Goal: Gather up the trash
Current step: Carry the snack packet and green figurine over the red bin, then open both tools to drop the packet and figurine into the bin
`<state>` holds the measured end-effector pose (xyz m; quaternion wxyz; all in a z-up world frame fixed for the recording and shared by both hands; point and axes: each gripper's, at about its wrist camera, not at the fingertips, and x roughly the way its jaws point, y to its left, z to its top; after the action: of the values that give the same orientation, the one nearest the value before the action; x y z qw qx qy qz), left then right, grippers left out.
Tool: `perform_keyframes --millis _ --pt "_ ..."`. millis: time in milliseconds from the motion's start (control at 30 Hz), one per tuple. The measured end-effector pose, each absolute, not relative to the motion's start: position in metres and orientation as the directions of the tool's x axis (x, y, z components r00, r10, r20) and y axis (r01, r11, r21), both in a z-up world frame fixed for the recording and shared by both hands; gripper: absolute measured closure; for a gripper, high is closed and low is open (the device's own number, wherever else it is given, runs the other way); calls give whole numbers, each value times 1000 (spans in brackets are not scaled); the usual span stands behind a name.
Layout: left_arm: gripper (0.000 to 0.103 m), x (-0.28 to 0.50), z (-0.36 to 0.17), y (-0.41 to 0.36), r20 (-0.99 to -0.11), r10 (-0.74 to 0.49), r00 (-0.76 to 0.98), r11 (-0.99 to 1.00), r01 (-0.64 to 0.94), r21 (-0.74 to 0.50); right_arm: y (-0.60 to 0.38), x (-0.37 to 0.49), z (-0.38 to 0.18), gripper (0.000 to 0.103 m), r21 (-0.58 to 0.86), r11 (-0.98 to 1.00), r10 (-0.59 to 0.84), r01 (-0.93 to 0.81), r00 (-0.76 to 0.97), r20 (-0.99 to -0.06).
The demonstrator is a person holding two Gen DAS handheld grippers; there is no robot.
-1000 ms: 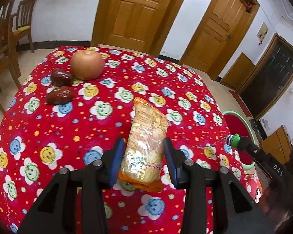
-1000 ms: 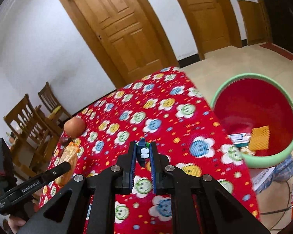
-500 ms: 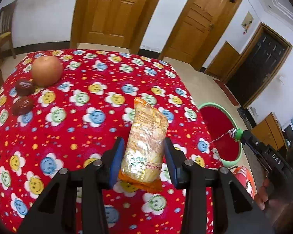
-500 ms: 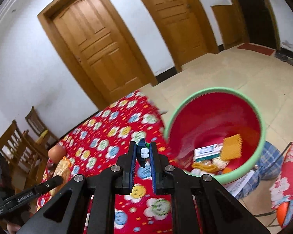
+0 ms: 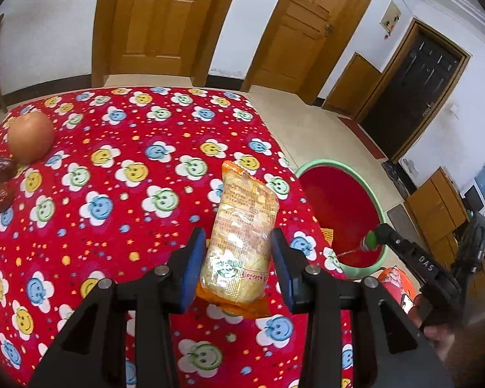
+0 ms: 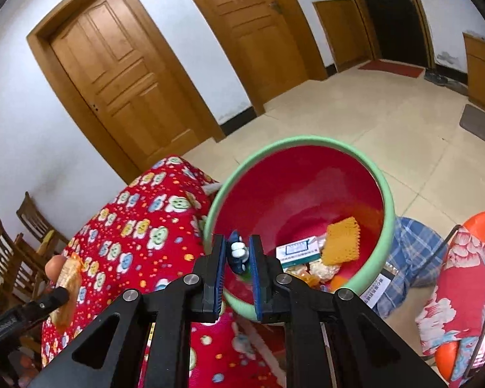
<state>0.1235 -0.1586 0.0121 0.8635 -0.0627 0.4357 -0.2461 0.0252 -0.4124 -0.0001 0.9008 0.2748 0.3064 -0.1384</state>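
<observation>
**A:** Left wrist view: left gripper (image 5: 239, 258) is clamped on the snack packet (image 5: 242, 236), low on the pack, just above the bottom seal. It hangs above the tablecloth (image 5: 113, 168), short of the bin (image 5: 339, 207).

**B:** Handling?

**A:** Prob light, crinkly film w/ loose contents, so it's soft and squashes. Film looks slippery; the mid-body pinch seems better than the seal edge. Too much squeeze could crush the contents.

**B:** R side?

**A:** Right gripper (image 6: 237, 278) is closed on a small blue/white/green item (image 6: 237, 255), can't ID it. It sits over the near rim of the bin (image 6: 388, 200), which already holds a box, an orange mesh piece and wrappers.

**B:** Any text?

**A:** "DAS" on the right tool's arm (image 5: 425, 263). Print on the packet is too small to read, same for the box. Apple (image 5: 30, 137) and two dates (image 5: 1, 181) aren't trash imo.
</observation>
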Motion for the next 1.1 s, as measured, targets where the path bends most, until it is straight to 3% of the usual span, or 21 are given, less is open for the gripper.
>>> perform_keyframes --millis 333,567,1000,1100 --pt "62 126 9 -194 -735 -489 469 857 417 -304 -428 18 -4 85 420 803 -88 422 782 -617" --pt "62 127 5 -228 -740 -506 443 834 470 -289 -432 7 3 73 427 801 -99 419 796 -597" --pt "62 135 -2 -303 -754 -536 380 770 586 -252 -455 -8 -3 72 445 772 -122 454 793 -597" --pt "54 135 -4 -313 -756 -539 372 765 592 -255 -459 -8 -6 71 449 766 -123 461 790 -601"
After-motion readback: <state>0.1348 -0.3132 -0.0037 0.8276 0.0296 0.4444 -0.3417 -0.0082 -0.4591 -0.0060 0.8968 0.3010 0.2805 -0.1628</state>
